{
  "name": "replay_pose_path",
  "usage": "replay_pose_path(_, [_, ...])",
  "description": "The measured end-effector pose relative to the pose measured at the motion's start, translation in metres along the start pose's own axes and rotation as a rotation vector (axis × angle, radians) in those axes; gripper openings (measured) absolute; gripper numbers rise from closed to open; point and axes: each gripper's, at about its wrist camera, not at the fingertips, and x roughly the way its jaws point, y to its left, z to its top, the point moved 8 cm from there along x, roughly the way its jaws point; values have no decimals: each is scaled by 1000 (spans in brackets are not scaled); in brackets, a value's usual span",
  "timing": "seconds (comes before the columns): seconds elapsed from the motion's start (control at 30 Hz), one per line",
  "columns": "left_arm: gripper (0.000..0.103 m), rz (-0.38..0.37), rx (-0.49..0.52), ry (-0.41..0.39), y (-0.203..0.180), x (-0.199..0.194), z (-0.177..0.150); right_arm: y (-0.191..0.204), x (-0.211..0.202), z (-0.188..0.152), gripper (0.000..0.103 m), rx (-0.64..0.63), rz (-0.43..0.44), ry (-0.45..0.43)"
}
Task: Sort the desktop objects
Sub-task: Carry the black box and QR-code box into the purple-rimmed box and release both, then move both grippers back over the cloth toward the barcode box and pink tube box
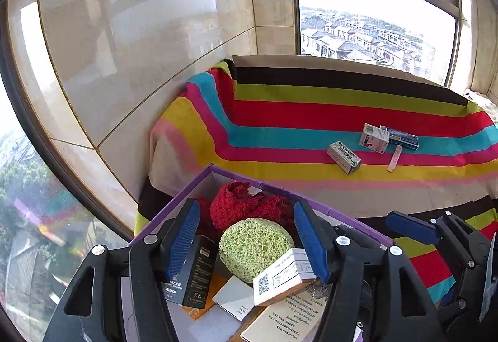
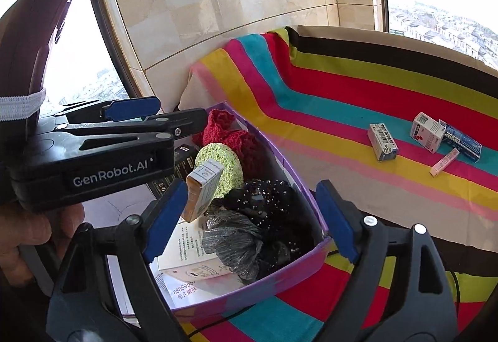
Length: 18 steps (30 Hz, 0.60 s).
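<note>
Both grippers released over purple box [image 2: 249, 286]: left gripper [image 1: 246, 236], right gripper [image 2: 249, 217]. Remaining cartons [image 2: 382, 141] lie far right on striped table [image 2: 342, 111]; right gripper nearer.

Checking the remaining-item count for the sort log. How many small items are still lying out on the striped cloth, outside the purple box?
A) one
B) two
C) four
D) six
C: on the striped cloth, outside the purple box, lie a grey barcode carton, a white carton with red print, a dark blue carton and a slim pink tube.
</note>
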Motion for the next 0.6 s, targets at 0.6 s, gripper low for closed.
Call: replay_pose_path(0.6, [64, -176, 157, 29, -84, 19, 27, -112, -33, -6, 93, 117, -174, -39])
